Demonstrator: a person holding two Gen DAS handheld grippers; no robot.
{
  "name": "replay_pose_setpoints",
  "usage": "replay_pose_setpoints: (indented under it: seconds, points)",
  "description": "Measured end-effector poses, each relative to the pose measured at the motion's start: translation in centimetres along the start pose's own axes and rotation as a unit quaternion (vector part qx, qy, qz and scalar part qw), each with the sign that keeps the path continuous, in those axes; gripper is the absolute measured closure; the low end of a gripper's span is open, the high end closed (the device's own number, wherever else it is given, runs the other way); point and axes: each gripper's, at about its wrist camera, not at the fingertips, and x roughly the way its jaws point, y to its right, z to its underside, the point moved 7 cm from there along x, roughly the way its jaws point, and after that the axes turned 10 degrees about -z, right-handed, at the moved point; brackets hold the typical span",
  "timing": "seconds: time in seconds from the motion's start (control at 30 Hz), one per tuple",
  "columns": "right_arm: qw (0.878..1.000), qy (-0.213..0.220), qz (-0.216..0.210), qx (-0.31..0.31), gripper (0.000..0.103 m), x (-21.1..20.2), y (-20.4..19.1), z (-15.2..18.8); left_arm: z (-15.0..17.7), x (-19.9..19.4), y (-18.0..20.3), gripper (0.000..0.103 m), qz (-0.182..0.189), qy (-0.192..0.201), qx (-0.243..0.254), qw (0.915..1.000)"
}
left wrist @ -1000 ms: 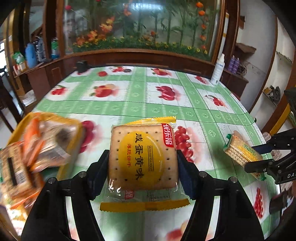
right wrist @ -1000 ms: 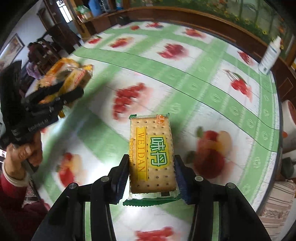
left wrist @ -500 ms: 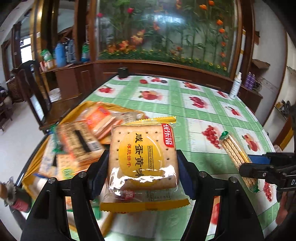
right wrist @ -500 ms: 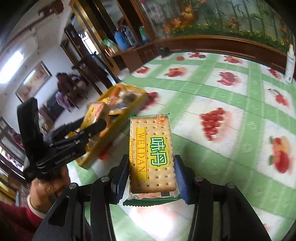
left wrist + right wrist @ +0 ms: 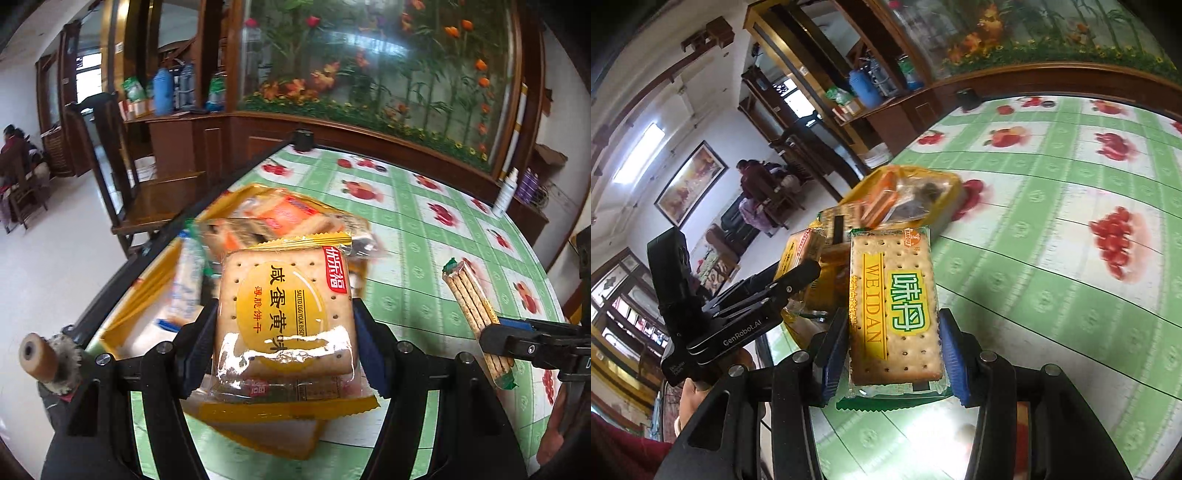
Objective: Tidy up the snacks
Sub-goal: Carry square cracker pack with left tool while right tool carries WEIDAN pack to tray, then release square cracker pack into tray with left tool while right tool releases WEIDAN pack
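Both grippers have swung over to the yellow tray [image 5: 147, 295], which now sits at 12 o'clock. Left gripper [image 5: 284, 325] squeezes the yolk biscuit pack [image 5: 284, 306]; right gripper [image 5: 890, 350] squeezes the green pack [image 5: 897, 306]. Some snacks already lie in the tray. These two are not dropped in yet.

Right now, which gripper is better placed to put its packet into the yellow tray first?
Left, probably. The left gripper holds its yellow packet directly over the yellow tray; the right gripper with the green packet is beside it.
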Motion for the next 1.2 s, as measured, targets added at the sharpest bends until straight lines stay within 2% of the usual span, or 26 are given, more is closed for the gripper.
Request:
replay_pose_setpoints:
  seconds: [0.53,1.2]
  points:
    - [0.999,0.004,-0.047,0.006,0.055,5.3,-1.4,-2.9,-0.8,1.4,-4.9,0.035,-0.025,-0.004,-0.041,0.9988]
    - [0.997,0.015,-0.077,0.016,0.056,8.7,-1.9,-6.7,-1.8,4.0,-6.9,0.035,-0.038,-0.016,-0.060,0.9974]
